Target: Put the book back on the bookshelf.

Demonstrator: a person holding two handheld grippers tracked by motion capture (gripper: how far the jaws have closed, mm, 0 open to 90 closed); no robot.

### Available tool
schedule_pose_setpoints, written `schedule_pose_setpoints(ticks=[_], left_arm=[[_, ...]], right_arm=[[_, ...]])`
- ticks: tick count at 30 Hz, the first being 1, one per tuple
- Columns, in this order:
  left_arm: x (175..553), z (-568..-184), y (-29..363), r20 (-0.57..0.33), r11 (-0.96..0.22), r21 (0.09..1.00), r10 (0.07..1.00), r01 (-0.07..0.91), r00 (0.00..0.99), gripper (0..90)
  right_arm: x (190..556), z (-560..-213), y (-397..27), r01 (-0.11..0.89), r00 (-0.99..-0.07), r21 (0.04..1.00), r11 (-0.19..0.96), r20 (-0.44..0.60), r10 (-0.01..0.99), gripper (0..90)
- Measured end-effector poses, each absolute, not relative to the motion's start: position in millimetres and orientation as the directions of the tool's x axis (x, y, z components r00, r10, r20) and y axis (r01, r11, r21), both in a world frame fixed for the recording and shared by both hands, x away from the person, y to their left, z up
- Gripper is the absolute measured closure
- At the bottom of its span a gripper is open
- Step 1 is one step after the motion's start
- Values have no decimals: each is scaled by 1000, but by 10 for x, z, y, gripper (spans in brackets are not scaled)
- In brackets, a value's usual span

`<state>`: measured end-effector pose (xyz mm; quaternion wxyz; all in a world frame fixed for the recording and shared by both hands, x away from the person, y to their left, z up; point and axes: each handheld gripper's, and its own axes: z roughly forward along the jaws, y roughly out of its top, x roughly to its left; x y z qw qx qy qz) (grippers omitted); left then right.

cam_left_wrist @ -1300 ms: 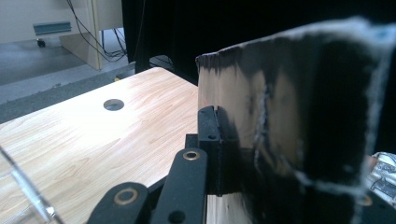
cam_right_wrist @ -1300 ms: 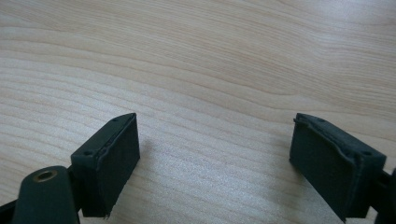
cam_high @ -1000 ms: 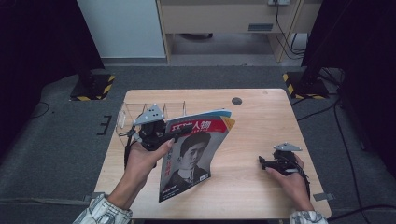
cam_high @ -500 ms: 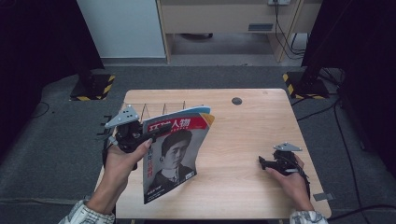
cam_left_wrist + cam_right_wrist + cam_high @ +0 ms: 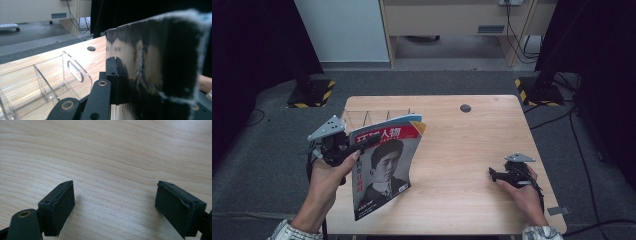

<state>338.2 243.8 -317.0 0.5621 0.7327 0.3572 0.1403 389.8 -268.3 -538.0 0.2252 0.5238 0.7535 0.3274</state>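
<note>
We find the left tongs closed on the top edge of a magazine, near its spine-side corner, and holding it clear of the surface. The magazine hangs nearly upright over the left part of the surface, cover toward the person, its long axis running from the tongs down toward the near edge, with the lower corner close to that edge. In the left gripper view the near jaw lies flat against the magazine, whose page rises dark and blurred across the right of the view.

A clear acrylic rack stands at the far-left corner of the surface, just behind the magazine's top edge. From the left tongs it lies ahead and slightly to the left; the left gripper view shows the rack with its dividers and a slotted end wall close by. We judge this the governing relation: the slots appear to run across the rack's length, so the magazine would have to come over the rack, edge downward and in line with a slot. The left hand is plainly the nearer one.

The right tongs rest low at the near-right part of the surface, well apart from both items. Their jaws stand wide apart with nothing but bare wood between them, as the right gripper view confirms for the right tongs.
</note>
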Motion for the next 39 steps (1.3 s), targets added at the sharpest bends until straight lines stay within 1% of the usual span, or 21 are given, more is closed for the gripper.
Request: schedule_pose_setpoints(ticks=[18,30,39], left_arm=[[3313,-3161,2612,-195,-98,926,705,365,682,865],[3246,-3156,2892,-198,-68,929,739,364,644,865],[3219,-3158,3033,-199,-52,930,759,363,620,866]], right_arm=[[3897,-5381,-2683,639,-354,730,241,2,935,161],[3896,-5380,-2683,640,-355,729,242,2,935,161],[3897,-5382,-2682,639,-355,731,241,2,935,161]])
